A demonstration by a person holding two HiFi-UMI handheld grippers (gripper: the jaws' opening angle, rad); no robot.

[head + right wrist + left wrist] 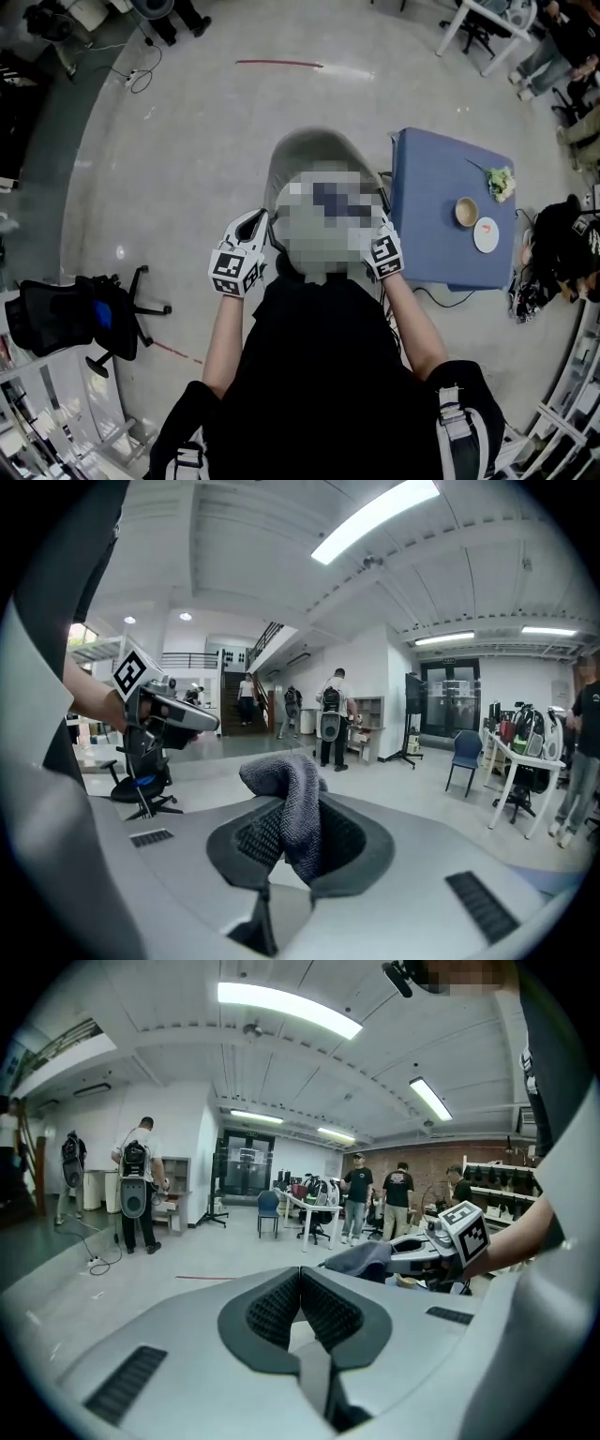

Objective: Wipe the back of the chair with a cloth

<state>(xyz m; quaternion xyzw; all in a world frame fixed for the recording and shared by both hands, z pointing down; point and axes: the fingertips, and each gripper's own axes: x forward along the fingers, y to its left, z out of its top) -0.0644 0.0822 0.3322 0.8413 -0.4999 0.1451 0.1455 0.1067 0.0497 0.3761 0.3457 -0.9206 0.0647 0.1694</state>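
**Chair [314, 150] mostly hidden, cloth [298, 803] up in the right gripper [298, 844]**

From the head view a mosaic patch covers most of the grey chair. Only its curved top edge pokes out, just beside the blue tabletop [431, 234]. The cloth is dark grey and nubbly, pinched by the right gripper and flopping over its jaws. The left gripper [300, 1283] is pressed together on nothing.
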